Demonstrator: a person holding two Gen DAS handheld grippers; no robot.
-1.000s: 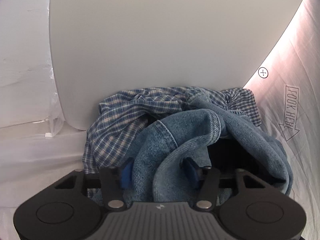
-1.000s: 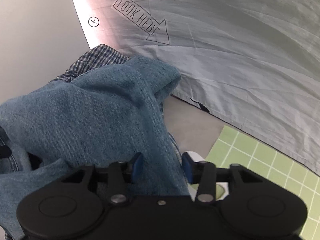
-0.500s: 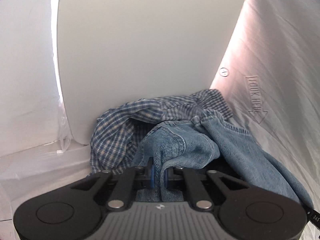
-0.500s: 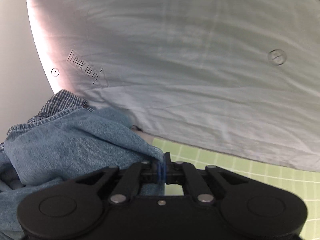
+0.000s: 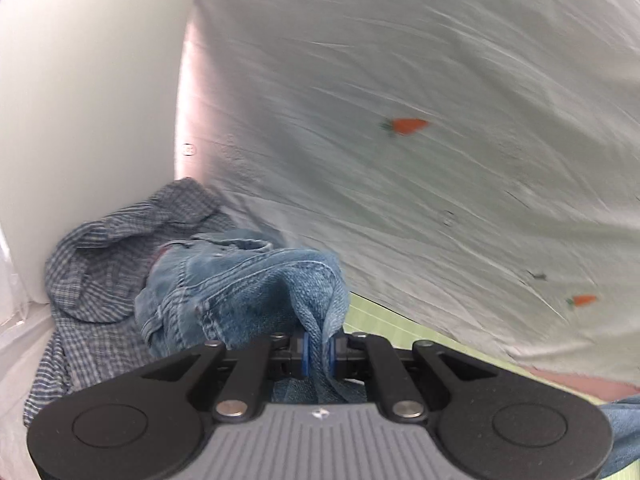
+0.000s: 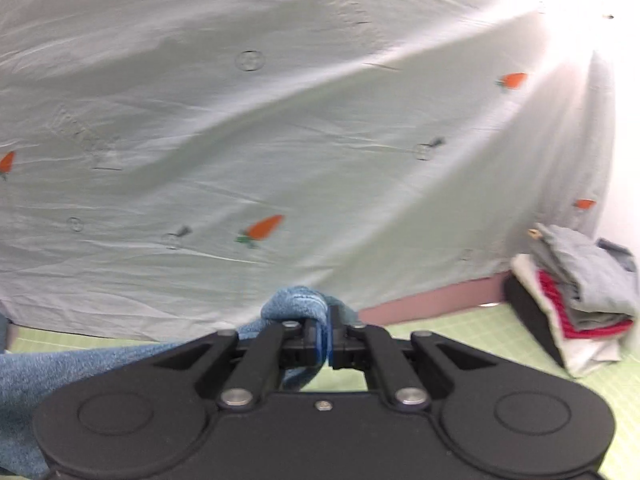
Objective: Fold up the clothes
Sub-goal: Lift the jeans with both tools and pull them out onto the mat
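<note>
Bright, diffuse daylight through sheet (image 6: pixel 280 140); strong glare blown out upper right in right view; pinkish glow along sheet edge beside wall (image 5: pixel 88 100) in left view; motion blur smearing sheet creases, carrots (image 5: pixel 406 125); fisheye bending, dark vignette at corners; soft shadows under denim (image 5: pixel 256 280).

Staged recording booth, carrot-print sheet backdrop (image 6: pixel 320 160), green grid mat (image 6: pixel 460 332), folded clothes stack (image 6: pixel 576 300)
</note>
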